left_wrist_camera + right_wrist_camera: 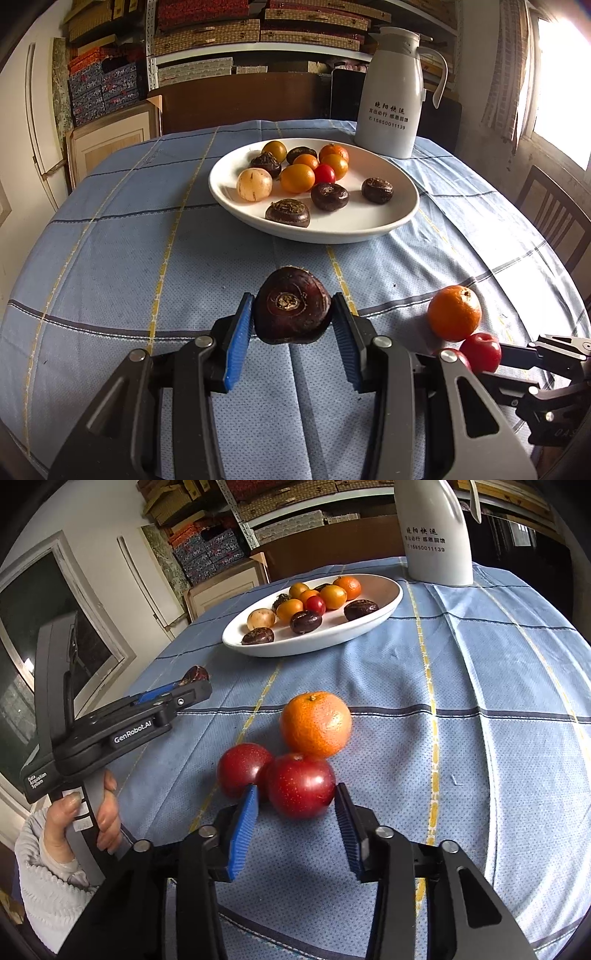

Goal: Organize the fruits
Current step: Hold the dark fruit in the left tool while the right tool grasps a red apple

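Most fruit is already in the white plate (388, 225). Your left claw (293, 325) is clamped on a dark water chestnut (291, 310), held above the worktop (110, 258). Your right claw (297, 805) is closed on the nearer red plum (301, 786). Still loose beside it: the second plum (242, 768) and the orange mandarin (316, 725).

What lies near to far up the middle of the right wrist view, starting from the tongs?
Right tongs, shut on the nearer red fruit → orange → white plate holding mixed fruit → white jug at the far edge.
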Available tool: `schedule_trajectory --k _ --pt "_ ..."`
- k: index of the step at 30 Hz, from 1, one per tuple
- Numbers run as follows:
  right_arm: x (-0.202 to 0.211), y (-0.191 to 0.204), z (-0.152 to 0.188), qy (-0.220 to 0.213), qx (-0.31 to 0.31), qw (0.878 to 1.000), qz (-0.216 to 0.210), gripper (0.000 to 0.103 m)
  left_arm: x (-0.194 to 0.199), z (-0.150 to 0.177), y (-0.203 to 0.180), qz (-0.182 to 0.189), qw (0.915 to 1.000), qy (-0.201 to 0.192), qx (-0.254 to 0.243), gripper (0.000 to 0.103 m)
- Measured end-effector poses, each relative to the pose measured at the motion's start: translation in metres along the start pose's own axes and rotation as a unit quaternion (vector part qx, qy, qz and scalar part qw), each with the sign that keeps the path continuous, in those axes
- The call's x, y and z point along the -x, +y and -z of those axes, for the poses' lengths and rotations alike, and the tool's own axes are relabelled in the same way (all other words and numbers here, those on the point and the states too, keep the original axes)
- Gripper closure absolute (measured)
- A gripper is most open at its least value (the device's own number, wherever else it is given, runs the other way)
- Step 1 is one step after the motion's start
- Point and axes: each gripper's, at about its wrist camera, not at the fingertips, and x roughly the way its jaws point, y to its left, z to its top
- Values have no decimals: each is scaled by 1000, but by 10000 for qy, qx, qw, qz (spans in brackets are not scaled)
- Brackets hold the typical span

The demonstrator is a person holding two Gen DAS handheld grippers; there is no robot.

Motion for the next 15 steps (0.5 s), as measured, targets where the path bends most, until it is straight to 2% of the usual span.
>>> schedule_trajectory --k 15 --pt "11 -4 0 -285 -90 9994 -150 66 4 0 1 -146 9998 -116 -33 61"
